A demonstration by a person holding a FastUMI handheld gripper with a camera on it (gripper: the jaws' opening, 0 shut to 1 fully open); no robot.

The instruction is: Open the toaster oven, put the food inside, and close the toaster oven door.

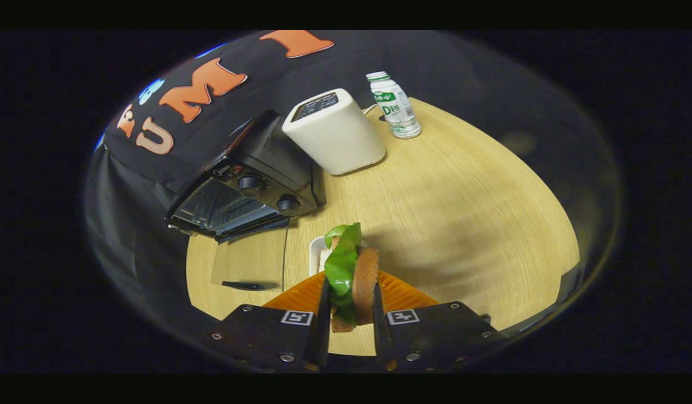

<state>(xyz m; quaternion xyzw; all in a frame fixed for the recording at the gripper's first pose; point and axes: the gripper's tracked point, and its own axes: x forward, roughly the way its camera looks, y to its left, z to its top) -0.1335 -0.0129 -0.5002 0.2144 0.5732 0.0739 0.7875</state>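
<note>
Table [464,213]: round, light wood, carried everything in frame. Toaster oven [248,188] sat ahead and to the left of the fingers, near the table edge, its glass door [248,261] dropped open and lying flat on the wood, cavity exposed. White toaster [335,132] stood just beside the oven, further back; small bottle [393,104] near it, beyond. Orange tray [399,292] with a white dish [318,252] lay directly below the fingers.

Gripper [350,303]: narrow, both fingers pressed on the sandwich [354,275], which stood on edge between them, lifted over the tray, well apart from the oven.

Risk, as judged: the lettuce [341,264] bulged out of the bread on the oven side. It could slip loose in transit, or snag the cavity lip and pull the stack apart. The door also lay across the approach; a low pass could strike it.
</note>
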